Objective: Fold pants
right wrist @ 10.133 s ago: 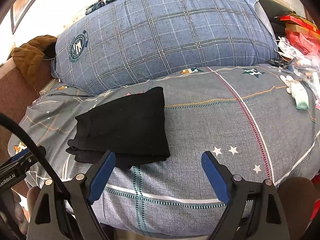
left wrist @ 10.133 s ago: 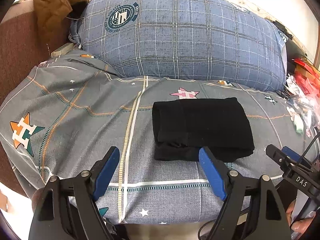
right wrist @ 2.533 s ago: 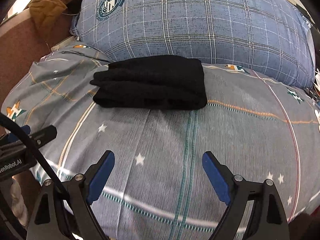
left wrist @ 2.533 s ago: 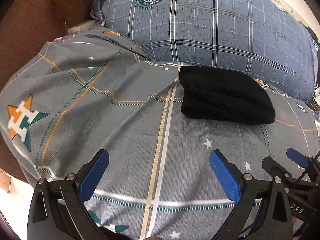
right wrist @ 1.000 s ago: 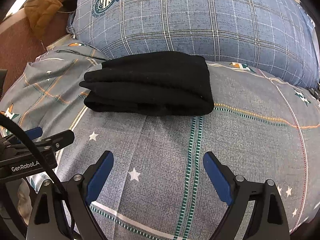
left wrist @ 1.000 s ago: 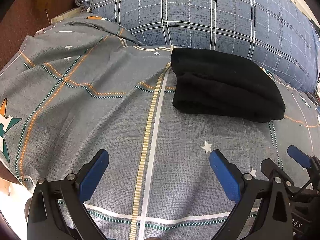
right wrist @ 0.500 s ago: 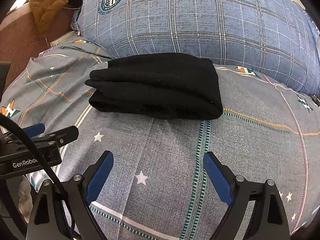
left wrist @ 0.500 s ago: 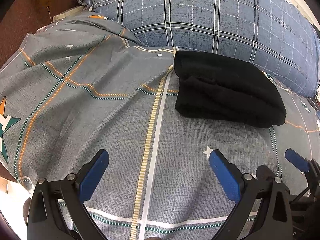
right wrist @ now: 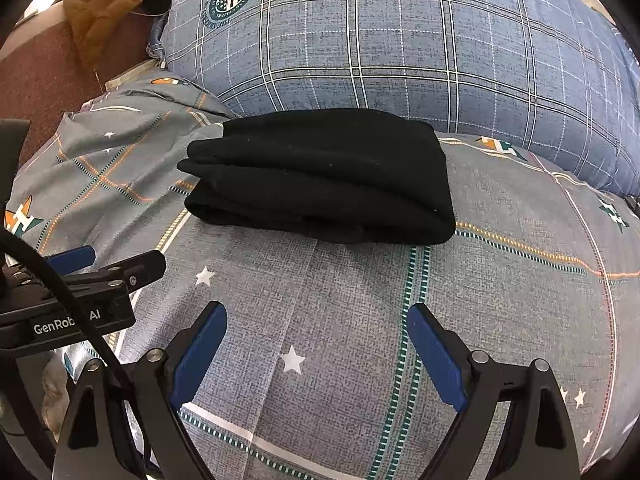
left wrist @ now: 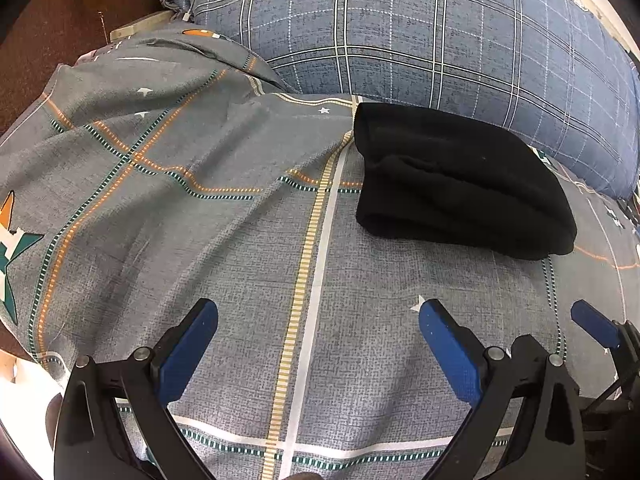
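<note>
The black pants [left wrist: 460, 176] lie folded into a thick compact stack on the grey patterned bedspread [left wrist: 224, 240], just in front of the blue plaid pillow; they also show in the right wrist view [right wrist: 324, 172]. My left gripper [left wrist: 318, 334] is open and empty, hovering over the bedspread near and left of the pants. My right gripper [right wrist: 316, 338] is open and empty, hovering in front of the pants. The left gripper's body shows at the left of the right wrist view [right wrist: 80, 292].
A large blue plaid pillow [right wrist: 400, 48] stands behind the pants. A brown garment [right wrist: 104, 4] lies on the dark red headboard [right wrist: 44, 80] at the far left. The bedspread [right wrist: 520, 300] drops off at the near edge.
Both grippers stayed open and empty and shifted slightly. The folded pants sit a little nearer in both views than a second ago.
</note>
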{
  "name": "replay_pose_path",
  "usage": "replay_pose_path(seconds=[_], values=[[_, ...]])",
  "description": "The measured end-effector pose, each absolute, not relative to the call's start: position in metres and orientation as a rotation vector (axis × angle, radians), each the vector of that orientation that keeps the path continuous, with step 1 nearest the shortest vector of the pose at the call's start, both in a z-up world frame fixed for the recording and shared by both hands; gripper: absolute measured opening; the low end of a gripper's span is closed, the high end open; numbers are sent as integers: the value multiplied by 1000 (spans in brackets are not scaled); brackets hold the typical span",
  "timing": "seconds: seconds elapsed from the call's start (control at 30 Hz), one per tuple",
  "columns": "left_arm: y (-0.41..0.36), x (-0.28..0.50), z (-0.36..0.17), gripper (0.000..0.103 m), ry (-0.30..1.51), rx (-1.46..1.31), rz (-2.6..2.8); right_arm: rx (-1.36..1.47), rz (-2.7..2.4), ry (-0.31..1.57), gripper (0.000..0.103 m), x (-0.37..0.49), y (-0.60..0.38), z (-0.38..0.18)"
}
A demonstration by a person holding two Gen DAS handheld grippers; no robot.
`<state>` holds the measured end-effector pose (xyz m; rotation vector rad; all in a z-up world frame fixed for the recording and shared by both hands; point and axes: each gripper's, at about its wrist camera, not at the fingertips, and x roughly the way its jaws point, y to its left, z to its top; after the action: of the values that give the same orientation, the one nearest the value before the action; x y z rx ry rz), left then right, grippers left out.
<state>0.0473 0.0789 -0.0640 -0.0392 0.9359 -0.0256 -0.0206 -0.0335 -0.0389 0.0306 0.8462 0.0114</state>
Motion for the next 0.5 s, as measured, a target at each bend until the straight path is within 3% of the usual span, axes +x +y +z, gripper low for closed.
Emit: replay_pose_path(seconds=[0.5], values=[[80,43,-58,101,902,-40,-15,15,18,850,95,-20,-27,-40]])
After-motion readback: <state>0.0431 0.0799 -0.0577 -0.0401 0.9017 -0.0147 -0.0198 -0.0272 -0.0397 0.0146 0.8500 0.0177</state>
